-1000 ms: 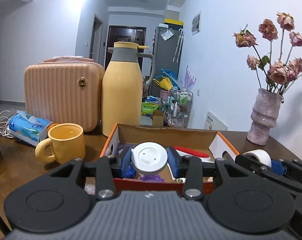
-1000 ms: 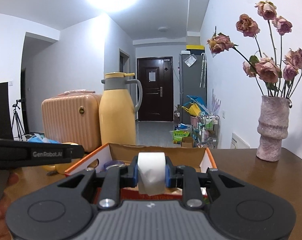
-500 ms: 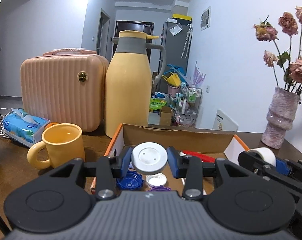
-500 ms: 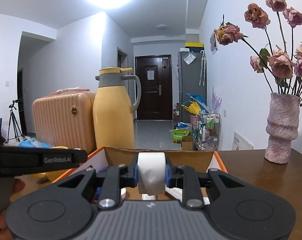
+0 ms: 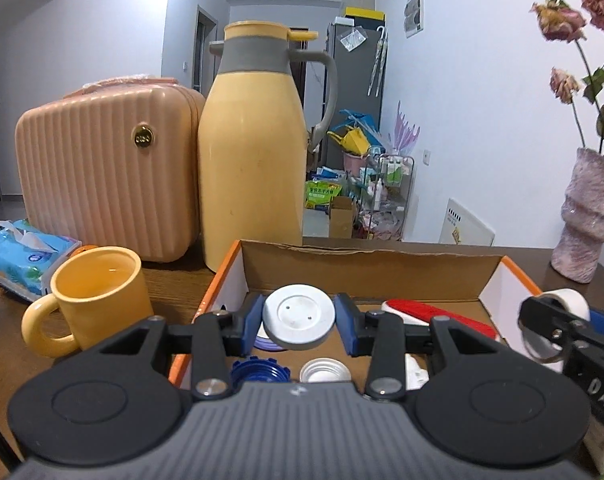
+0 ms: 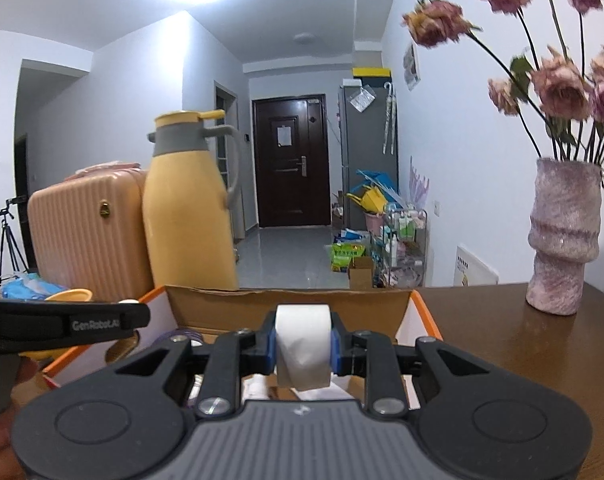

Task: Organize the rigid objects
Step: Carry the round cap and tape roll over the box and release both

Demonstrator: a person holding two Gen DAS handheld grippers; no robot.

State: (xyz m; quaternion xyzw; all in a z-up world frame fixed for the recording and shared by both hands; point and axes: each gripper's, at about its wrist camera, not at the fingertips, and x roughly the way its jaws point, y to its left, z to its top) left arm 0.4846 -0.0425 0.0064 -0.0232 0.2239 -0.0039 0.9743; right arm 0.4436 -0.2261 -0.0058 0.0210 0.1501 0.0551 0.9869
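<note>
My left gripper point(image 5: 298, 323) is shut on a round white lid point(image 5: 298, 316) and holds it above the open cardboard box point(image 5: 365, 259). Below it in the box lie a blue cap point(image 5: 258, 370), a small white cap point(image 5: 325, 371) and a red object point(image 5: 437, 316). My right gripper point(image 6: 302, 348) is shut on a white tape roll point(image 6: 302, 344) over the same box point(image 6: 290, 300). The right gripper with its roll also shows at the right edge of the left wrist view point(image 5: 569, 304).
A yellow mug point(image 5: 98, 292), a yellow thermos jug point(image 5: 254, 152), a peach case point(image 5: 102, 168) and a tissue pack point(image 5: 22, 256) stand left of and behind the box. A vase with dried roses point(image 6: 561, 236) stands on the brown table point(image 6: 501, 340) at the right.
Both grippers have moved forward over the box, each still holding its object. The box's inside and the caps in it have come into view.
</note>
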